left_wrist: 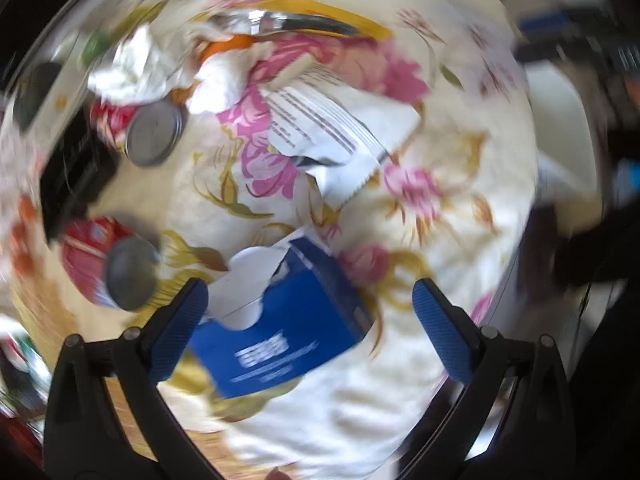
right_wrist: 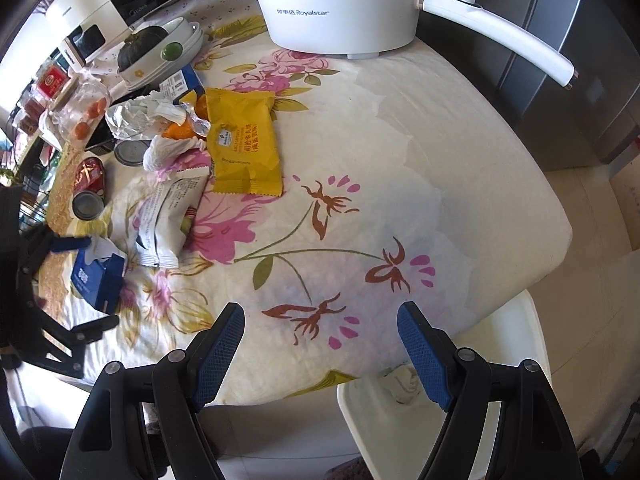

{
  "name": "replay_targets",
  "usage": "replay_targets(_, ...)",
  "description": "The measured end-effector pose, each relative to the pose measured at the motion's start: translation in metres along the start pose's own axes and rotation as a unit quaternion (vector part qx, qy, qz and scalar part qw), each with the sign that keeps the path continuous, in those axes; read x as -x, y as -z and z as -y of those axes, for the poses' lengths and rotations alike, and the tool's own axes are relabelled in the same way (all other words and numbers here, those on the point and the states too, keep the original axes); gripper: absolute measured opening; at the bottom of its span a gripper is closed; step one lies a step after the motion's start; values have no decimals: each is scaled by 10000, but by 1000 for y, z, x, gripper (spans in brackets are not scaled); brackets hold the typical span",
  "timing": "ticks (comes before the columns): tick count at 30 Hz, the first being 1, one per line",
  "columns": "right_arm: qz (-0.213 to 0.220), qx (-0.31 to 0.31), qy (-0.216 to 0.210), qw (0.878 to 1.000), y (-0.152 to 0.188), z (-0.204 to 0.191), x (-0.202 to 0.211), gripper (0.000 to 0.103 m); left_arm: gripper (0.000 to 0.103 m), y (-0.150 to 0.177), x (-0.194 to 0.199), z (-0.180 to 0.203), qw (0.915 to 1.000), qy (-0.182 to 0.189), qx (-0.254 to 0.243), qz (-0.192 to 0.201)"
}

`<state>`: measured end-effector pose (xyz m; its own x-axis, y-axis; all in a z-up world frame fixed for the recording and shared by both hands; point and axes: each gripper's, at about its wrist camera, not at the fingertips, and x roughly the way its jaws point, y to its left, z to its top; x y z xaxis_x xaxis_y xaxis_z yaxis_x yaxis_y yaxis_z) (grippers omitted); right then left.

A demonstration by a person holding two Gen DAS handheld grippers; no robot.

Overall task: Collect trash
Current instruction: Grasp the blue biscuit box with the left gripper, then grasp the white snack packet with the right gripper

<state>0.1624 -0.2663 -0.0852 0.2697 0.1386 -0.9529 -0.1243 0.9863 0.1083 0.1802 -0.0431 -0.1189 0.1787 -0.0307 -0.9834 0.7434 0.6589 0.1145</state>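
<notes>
On the bench [right_wrist: 460, 184], under a floral cloth, trash lies grouped toward the left side in the right wrist view.

Item 1: blue tissue box [right_wrist: 98, 280], torn open at the top, white tissue showing in the opening; near the left bench edge. The left wrist view, blurred, shows the same box [left_wrist: 296, 320] between the fingers of the left hand-held gripper [left_wrist: 310, 320], whose jaws stand wide apart; no pad is seen pressing on it, though the left pad is close to the box.

Item 2: white snack wrapper [right_wrist: 168, 220], torn open, lying flat just beyond the box.

Item 3: yellow snack packet [right_wrist: 244, 144], flat, beside the white wrapper.

Item 4: crumpled white tissue [right_wrist: 172, 152] and crumpled foil [right_wrist: 132, 116], touching, with orange peel [right_wrist: 180, 130] between them.

Item 5: red can [right_wrist: 89, 188] on its side, and a round metal lid [right_wrist: 130, 153] near it.

Item 6: clear jar [right_wrist: 82, 110] holding small orange fruit.

Item 7: white dish [right_wrist: 188, 32] holding a dark squash and a green fruit.

Item 8: white appliance [right_wrist: 340, 12] with long handle, at the far edge.

Item 9: white bin [right_wrist: 364, 408] below the near bench edge, with crumpled paper [right_wrist: 402, 384] inside.

Right hand-held gripper [right_wrist: 322, 356]: jaws wide apart, empty, above the near bench edge.
</notes>
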Motion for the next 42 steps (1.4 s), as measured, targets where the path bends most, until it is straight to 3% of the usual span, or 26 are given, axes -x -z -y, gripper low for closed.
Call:
replay_targets(5, -12, -20, 63, 10000, 1, 3, -1, 80, 102, 2, -14, 22, 9881, -340, -1348, -658)
replay_targets(8, -44, -52, 100, 9999, 1, 4, -4, 80, 102, -3, -30, 26, 9874, -180, -1339, -829)
replay_targets(10, -62, -35, 119, 9999, 0, 4, -5, 80, 103, -15, -49, 13, 9890, -118, -1068, -1019)
replay_targets(12, -79, -12, 132, 9999, 0, 3, -7, 80, 103, -23, -57, -7, 9930, 240, -587, -997)
replay_targets(14, -91, -3, 120, 9999, -1, 1, -8, 80, 103, -26, -61, -22, 9952, 507, 33, -834)
replay_targets(18, -75, 31, 110, 9999, -3, -2, -8, 80, 103, -20, -60, -30, 9951, 428, 865, -219)
replay_targets(21, -53, 6, 77, 10000, -5, -4, -7, 80, 103, -6, -58, -29, 9871, 262, 1571, 184)
replay_targets(25, -22, 12, 35, 10000, -6, -11, -5, 80, 97, 12, -54, -25, 9692, -42, 2370, 664)
replay_targets(26, -16, 18, 13, 10000, -6, -13, -4, 80, 91, 12, -52, -22, 9692, -91, 2373, 655)
replay_targets(28, -4, 24, -14, 10000, -7, -18, -3, 80, 90, 10, -49, -17, 9693, -213, 2395, 519)
replay_targets(33, -3, 32, -48, 10000, -12, -30, -6, 80, 90, 23, -41, -38, 9507, -99, 3066, 457)
replay_targets(34, -9, 33, -45, 10000, -13, -33, -7, 80, 79, 26, -36, -46, 9469, -131, 3173, 501)
replay_targets(35, -16, 28, -46, 10000, -15, -37, -9, 80, 56, 28, -32, -50, 9441, -67, 3252, 540)
replay_targets(38, -38, 21, -84, 10000, -20, -51, -15, 80, 58, 45, -24, -64, 9274, 62, 3680, 675)
replay_targets(42, -80, 70, -181, 9998, -28, -75, -26, 80, 57, 70, -16, -70, 9190, -44, 3886, 667)
